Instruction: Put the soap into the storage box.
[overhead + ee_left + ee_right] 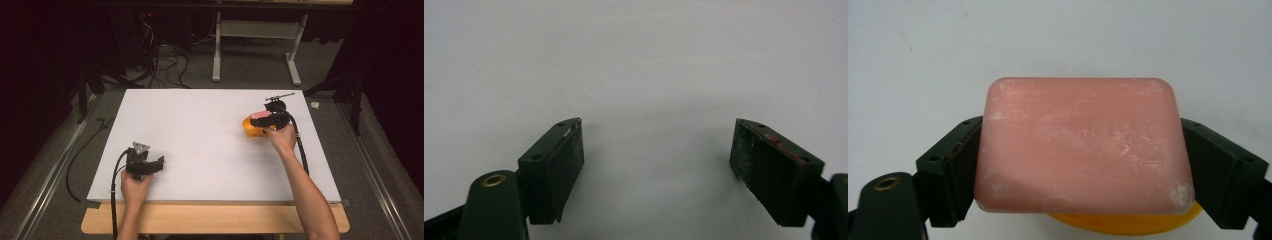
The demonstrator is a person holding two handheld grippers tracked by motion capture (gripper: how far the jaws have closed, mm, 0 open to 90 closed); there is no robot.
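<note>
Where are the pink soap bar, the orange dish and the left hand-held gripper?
pink soap bar (1083, 145), right gripper view, middle of its top face
orange dish (251, 129), high view, its left rim
left hand-held gripper (656, 167), left gripper view, midway between its open fingertips

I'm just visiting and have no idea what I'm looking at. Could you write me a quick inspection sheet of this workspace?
Surface: white table top, bare over most of its area, with a wooden edge on the person's side.
Job's things: pink soap bar held above an orange dish at the table's right.
Clutter: nothing seen on the table.
Grippers: left gripper has its jaws apart with nothing between them, low over the table; right gripper has its jaws closed on the soap's two sides.
Cables: a black cable trails from the left gripper; another trails from the right.
Surroundings: grey floor, loose wires, white stand legs.
</note>
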